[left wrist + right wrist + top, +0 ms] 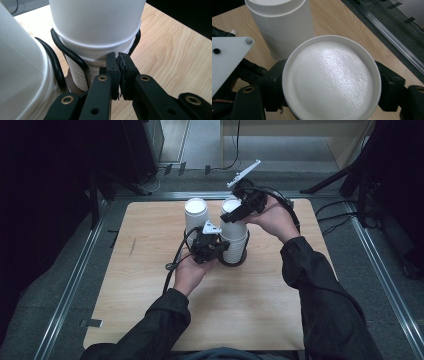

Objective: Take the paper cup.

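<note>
Two stacks of upturned white cups stand in a black wire holder (235, 263) on the wooden table (250, 300): a left stack (196, 215) and a right stack (235, 240). My left gripper (221, 251) is low at the right stack's base, its jaws shut pad to pad (118, 58) just under a cup rim (97, 47), beside the holder's wire (75, 58). I cannot tell if the wire is pinched. My right gripper (234, 212) comes from the far right, and its fingers (273, 85) sit on both sides of the top cup (329, 80), pressing on it.
The other stack (282, 25) stands close beside the gripped cup. The left gripper's grey plate (227, 60) is just below and to the side. Bare wood lies toward the table's front edge. Metal rails (75, 280) and cables border the table on the floor.
</note>
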Demonstrator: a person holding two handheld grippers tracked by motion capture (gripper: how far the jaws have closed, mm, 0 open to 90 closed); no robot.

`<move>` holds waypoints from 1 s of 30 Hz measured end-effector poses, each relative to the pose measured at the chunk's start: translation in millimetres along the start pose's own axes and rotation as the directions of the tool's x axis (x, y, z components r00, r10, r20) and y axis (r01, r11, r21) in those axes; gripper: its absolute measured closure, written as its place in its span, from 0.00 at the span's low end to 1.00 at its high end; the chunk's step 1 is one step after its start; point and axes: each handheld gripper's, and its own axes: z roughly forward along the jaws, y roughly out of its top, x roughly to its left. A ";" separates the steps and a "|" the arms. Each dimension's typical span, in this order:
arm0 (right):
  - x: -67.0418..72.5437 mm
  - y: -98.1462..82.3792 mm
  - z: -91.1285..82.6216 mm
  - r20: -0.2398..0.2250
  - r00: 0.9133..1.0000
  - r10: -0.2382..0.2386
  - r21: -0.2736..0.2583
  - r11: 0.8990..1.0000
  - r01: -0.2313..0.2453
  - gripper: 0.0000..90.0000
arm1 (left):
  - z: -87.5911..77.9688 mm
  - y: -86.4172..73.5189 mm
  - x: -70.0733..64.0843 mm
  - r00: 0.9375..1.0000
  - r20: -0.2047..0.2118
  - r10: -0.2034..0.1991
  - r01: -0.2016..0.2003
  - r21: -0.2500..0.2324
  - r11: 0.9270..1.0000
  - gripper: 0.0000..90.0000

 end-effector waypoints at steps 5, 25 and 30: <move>-4.0 5.3 -10.2 -0.019 1.000 0.017 -0.025 1.000 -0.018 0.27 | 0.1 -0.3 0.6 1.000 0.007 -0.004 0.004 -0.003 1.000 0.95; -0.6 32.3 -86.0 -0.038 0.999 0.039 -0.076 0.996 -0.041 0.28 | -2.1 -2.4 4.1 0.998 0.068 0.004 -0.004 0.008 1.000 0.89; 0.4 25.1 -106.2 -0.051 0.998 0.046 -0.069 0.996 -0.050 0.28 | -5.7 -3.7 6.4 0.996 0.092 0.009 -0.011 0.028 1.000 0.86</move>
